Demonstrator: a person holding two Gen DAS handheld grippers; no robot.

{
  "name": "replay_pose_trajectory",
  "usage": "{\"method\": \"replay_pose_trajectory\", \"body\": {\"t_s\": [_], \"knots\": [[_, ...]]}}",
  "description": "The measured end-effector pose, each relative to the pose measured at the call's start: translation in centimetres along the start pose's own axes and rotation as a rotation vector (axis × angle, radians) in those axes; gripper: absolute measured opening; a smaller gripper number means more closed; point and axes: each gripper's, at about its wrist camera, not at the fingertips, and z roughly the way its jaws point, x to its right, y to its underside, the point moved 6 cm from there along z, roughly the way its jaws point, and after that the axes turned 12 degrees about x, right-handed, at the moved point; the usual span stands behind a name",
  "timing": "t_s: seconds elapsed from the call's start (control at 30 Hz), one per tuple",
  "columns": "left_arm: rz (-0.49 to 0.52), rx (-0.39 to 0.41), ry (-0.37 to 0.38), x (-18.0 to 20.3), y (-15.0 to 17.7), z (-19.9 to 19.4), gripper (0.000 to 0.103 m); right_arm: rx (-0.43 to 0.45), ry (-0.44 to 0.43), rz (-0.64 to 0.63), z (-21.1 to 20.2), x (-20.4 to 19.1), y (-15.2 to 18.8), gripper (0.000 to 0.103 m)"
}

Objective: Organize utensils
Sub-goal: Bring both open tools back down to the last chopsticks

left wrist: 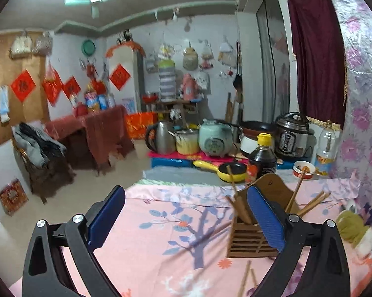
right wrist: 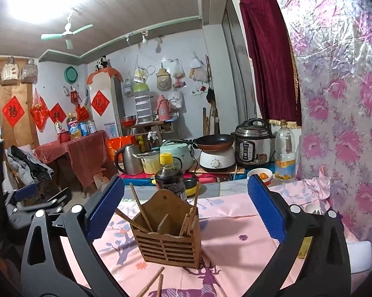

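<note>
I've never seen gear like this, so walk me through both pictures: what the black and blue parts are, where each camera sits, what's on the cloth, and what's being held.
There is no robot here. A person holds a hand tool in each hand, each with two blue-padded jaws and a wide-angle camera looking forward along them.

One picture looks out from the left gripper, the other from the right gripper. Both stand open and hold nothing.

On the pink flowered tablecloth stands a slatted wooden holder with chopsticks already leaning inside. Two loose chopsticks lie on the cloth in front of it. Behind stands a dark sauce bottle and kitchen pots.
</note>
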Motion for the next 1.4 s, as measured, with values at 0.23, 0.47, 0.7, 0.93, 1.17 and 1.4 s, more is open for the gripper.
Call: {"method": "replay_pose_trajectory", "body": {"t_s": [0.23, 0.47, 0.7, 0.93, 1.17, 1.4], "knots": [[0.036, -0.028, -0.028, -0.4, 3.4, -1.6, 0.097, -0.035, -0.002, 0.004, -1.5, -0.5, 1.1, 0.096], [0.06, -0.045, -0.036, -0.4, 5.6, -2.6, 0.097, -0.127, 0.025, -0.171, -3.7, -0.1, 8.2, 0.097], [0.083, -0.053, -0.041, -0.1, 6.6, -2.9, 0.097, -0.263, 0.033, -0.252, -4.0, 0.1, 12.0, 0.097], [0.091, -0.086, -0.037, 0.1, 7.4, -2.3, 0.097, -0.44, -0.029, -0.116, -3.9, 1.0, 15.4, 0.097], [0.114, -0.135, -0.028, 0.4, 8.6, -1.3, 0.097, -0.565, -0.066, -0.162, -3.6, -0.5, 19.1, 0.097], [0.079, -0.278, -0.041, -0.6, 10.9, 1.5, 0.097, -0.664, -0.11, -0.206, -3.5, -1.9, 21.6, 0.097]]}}
